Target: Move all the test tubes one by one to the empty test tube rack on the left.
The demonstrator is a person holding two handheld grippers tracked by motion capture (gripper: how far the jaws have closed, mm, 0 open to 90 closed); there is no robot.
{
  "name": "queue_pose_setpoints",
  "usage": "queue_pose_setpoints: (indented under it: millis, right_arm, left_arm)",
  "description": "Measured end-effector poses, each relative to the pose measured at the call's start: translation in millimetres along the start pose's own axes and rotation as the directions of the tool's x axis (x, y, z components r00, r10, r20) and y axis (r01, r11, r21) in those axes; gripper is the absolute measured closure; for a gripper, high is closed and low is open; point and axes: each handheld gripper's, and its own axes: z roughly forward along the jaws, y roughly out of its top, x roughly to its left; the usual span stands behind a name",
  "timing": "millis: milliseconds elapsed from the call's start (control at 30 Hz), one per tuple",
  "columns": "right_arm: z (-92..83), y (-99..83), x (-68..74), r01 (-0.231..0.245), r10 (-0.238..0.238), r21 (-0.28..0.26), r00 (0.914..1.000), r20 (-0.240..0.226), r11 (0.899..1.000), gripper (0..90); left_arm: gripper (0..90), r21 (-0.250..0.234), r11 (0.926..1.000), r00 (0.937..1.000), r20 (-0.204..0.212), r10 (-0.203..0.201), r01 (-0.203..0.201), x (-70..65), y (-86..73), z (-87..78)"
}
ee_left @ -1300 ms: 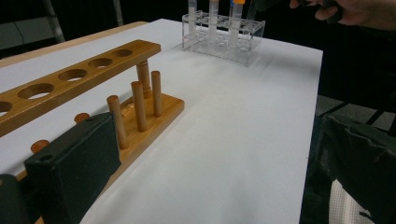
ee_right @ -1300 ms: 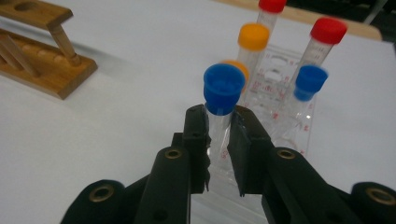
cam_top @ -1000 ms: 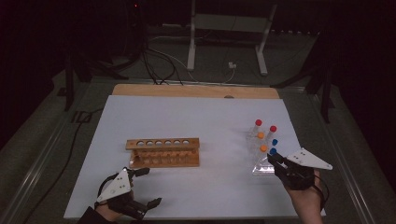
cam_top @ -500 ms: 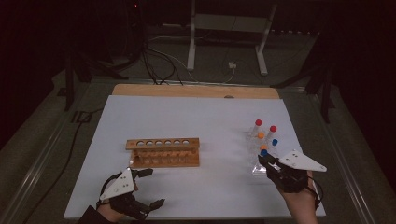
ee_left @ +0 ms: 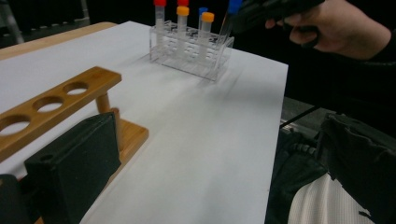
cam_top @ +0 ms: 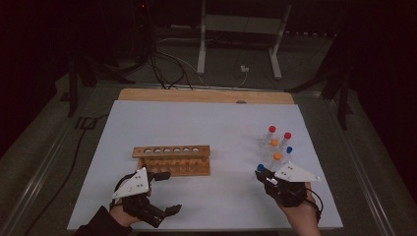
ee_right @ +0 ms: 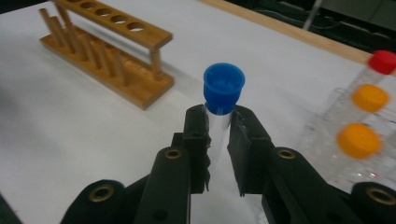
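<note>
My right gripper [cam_top: 263, 174] is shut on a clear tube with a blue cap [cam_top: 260, 167], held just left of the clear plastic rack [cam_top: 268, 145]. In the right gripper view the jaws [ee_right: 218, 128] clamp the tube below its blue cap [ee_right: 223, 88]. The clear rack [ee_left: 191, 46] holds several tubes with red, orange and blue caps. A wooden rack [cam_top: 172, 160] with a row of empty holes stands at centre left. My left gripper [cam_top: 169, 192] is open and empty, just in front of the wooden rack's left end [ee_left: 60, 98].
A white sheet [cam_top: 211, 128] covers the table, with a wooden strip [cam_top: 196, 96] along its far edge. Cables and a metal stand [cam_top: 236, 44] lie on the dark floor beyond. Open sheet lies between the two racks.
My right gripper has moved left, away from the clear rack, carrying the blue-capped tube. My left gripper has risen slightly and edged toward the wooden rack.
</note>
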Motion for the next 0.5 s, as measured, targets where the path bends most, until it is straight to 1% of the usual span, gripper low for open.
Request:
queue_pose_setpoints:
  millis: [67, 100, 133, 167, 267, 300, 400, 500]
  right_arm:
    - [3.2, -0.2, 4.3, 0.011, -0.011, 0.008, 0.9998, -0.014, 1.0, 76.5]
    - [6.2, -0.3, 8.8, 0.02, -0.02, 0.013, 0.9994, -0.028, 1.0, 76.5]
    - [6.2, -0.3, 8.8, 0.02, -0.02, 0.013, 0.9994, -0.028, 1.0, 76.5]
    - [8.7, -0.1, 12.6, 0.029, -0.028, 0.018, 0.9986, -0.045, 0.999, 76.5]
    - [11.1, 0.0, 16.2, 0.037, -0.036, 0.023, 0.9977, -0.057, 0.999, 76.4]
    - [13.1, 0.0, 19.0, 0.045, -0.043, 0.026, 0.9966, -0.07, 0.999, 76.4]
    - [15.0, 0.0, 22.2, 0.055, -0.052, 0.029, 0.9954, -0.08, 0.998, 76.4]
    - [17.6, 0.1, 28.3, 0.071, -0.068, 0.033, 0.9928, -0.099, 0.997, 76.4]
  left_arm:
    - [0.5, -0.002, 1.0, 0.9999, 0.011, 0.001, -0.001, -0.1, 4.2, 3.2]
    - [0.5, -0.002, 1.0, 0.9999, 0.016, 0.002, -0.002, -0.4, 6.5, 4.7]
    - [0.5, -0.001, 1.0, 0.9997, 0.022, 0.003, -0.003, -0.4, 8.7, 6.4]
    - [1.1, -0.001, 1.0, 0.9997, 0.023, 0.009, -0.009, -0.4, 10.7, 8.2]
    - [1.1, 0.004, 0.9998, 0.9991, 0.037, 0.02, -0.02, -0.3, 16.9, 13.5]
    - [1.9, 0.0, 0.9998, 0.9989, 0.042, 0.022, -0.022, 0.0, 18.8, 15.3]
    - [1.9, -0.004, 0.9998, 0.9983, 0.054, 0.021, -0.021, 1.8, 24.9, 20.8]
    - [4.9, -0.005, 0.9997, 0.9978, 0.06, 0.025, -0.025, 1.9, 31.0, 27.2]
